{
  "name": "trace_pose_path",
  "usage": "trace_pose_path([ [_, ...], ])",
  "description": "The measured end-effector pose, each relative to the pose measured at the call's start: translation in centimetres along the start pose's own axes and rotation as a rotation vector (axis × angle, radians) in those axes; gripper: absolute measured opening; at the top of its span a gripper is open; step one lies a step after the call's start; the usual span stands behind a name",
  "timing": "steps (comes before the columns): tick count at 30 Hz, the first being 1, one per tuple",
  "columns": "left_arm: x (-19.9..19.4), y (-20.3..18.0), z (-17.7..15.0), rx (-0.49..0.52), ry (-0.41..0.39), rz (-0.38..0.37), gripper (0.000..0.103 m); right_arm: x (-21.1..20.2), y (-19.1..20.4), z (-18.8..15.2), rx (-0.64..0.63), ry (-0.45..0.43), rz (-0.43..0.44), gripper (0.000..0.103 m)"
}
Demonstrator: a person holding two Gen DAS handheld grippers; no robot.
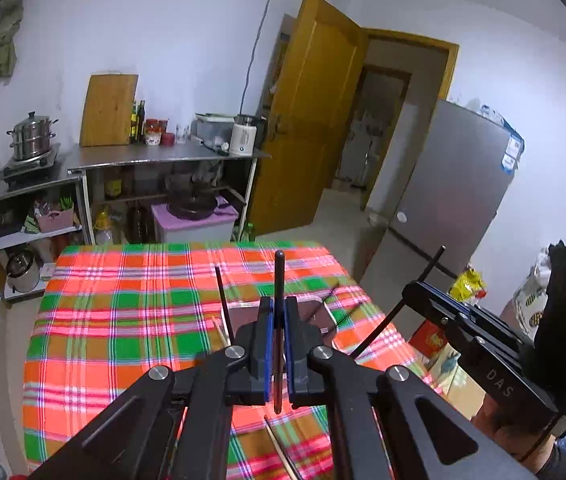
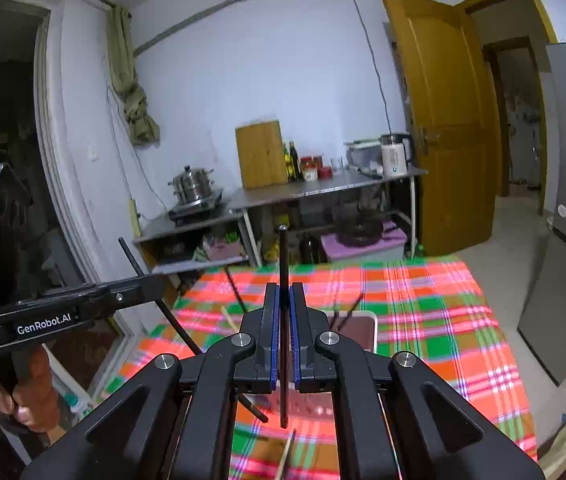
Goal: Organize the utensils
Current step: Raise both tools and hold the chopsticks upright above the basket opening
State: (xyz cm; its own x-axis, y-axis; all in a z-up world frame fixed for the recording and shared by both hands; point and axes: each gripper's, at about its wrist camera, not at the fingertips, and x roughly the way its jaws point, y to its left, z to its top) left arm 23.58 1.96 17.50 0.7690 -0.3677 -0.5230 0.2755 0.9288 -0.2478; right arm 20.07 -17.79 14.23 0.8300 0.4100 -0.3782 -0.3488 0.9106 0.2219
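Left wrist view: the left gripper (image 1: 278, 336) is clamping a black chopstick (image 1: 279, 280) upright above the plaid table (image 1: 123, 300), tilted downward toward its far edge.

Right wrist view: the right gripper (image 2: 284, 332) is pinching another dark chopstick (image 2: 283, 256) upright, aimed similarly.

Right hand-held gripper (image 2: 283, 300), lower centre of frame: jaws closed on a black chopstick (image 2: 283, 256), held upright. Left hand-held gripper (image 2: 151, 282), at left, clamped on another black chopstick (image 2: 171, 320). Plaid-covered surface (image 2: 423, 320) seen below.
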Motion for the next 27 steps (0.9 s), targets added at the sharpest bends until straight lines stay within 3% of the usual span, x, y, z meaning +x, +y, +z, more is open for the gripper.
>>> trace_pose_path([
  [13,3.1,1.6,2.6,-0.028,-0.03,0.012,0.004,2.7,-1.4,2.3,0.036,-0.059,-0.014,0.005],
  [27,8.4,3.7,-2.1,-0.03,0.075,0.062,0.005,6.4,-1.9,-1.9,0.026,0.07,-0.02,0.005],
])
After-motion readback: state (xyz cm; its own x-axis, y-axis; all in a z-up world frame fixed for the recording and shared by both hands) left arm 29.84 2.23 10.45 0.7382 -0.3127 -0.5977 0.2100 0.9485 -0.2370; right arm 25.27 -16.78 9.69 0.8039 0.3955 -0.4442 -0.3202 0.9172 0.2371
